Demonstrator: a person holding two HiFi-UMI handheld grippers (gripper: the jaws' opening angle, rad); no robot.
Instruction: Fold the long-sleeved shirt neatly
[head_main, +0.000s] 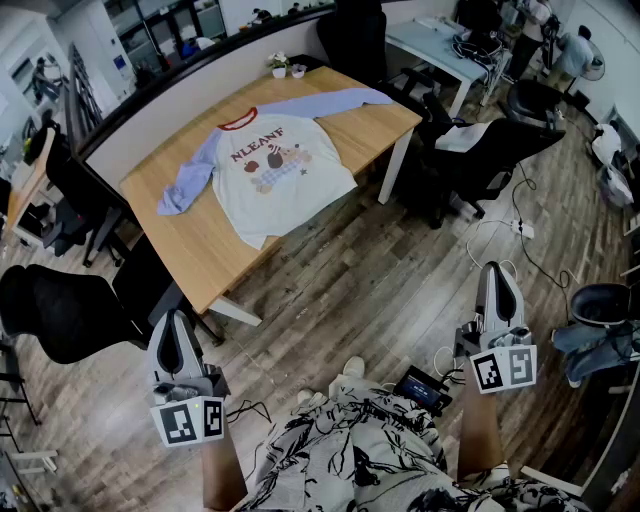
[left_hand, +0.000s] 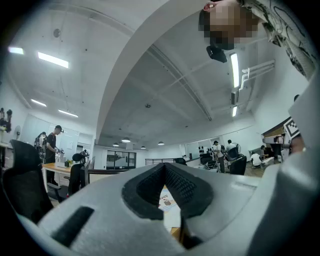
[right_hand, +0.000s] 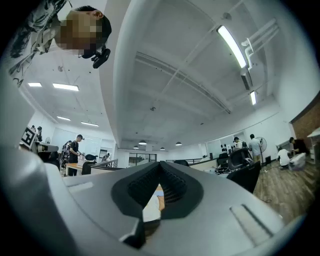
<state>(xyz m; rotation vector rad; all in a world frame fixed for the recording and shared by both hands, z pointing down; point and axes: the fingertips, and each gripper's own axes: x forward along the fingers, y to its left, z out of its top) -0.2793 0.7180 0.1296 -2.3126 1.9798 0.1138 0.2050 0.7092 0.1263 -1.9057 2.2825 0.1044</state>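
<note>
Head view: shirt (head_main: 276, 172) lies collar-away on table (head_main: 190, 250), sleeves sideways; left tool (head_main: 173, 325), right tool (head_main: 497, 275) closed, empty.

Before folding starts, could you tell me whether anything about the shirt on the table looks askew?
Slightly: the shirt lies flat, print up, on the table, but its sleeves differ. The straight sleeve reaches out sideways; the bent sleeve angles down and bunches at its cuff.

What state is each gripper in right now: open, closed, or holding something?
Left gripper: closed, holding nothing.
Right gripper: closed, holding nothing.
</note>
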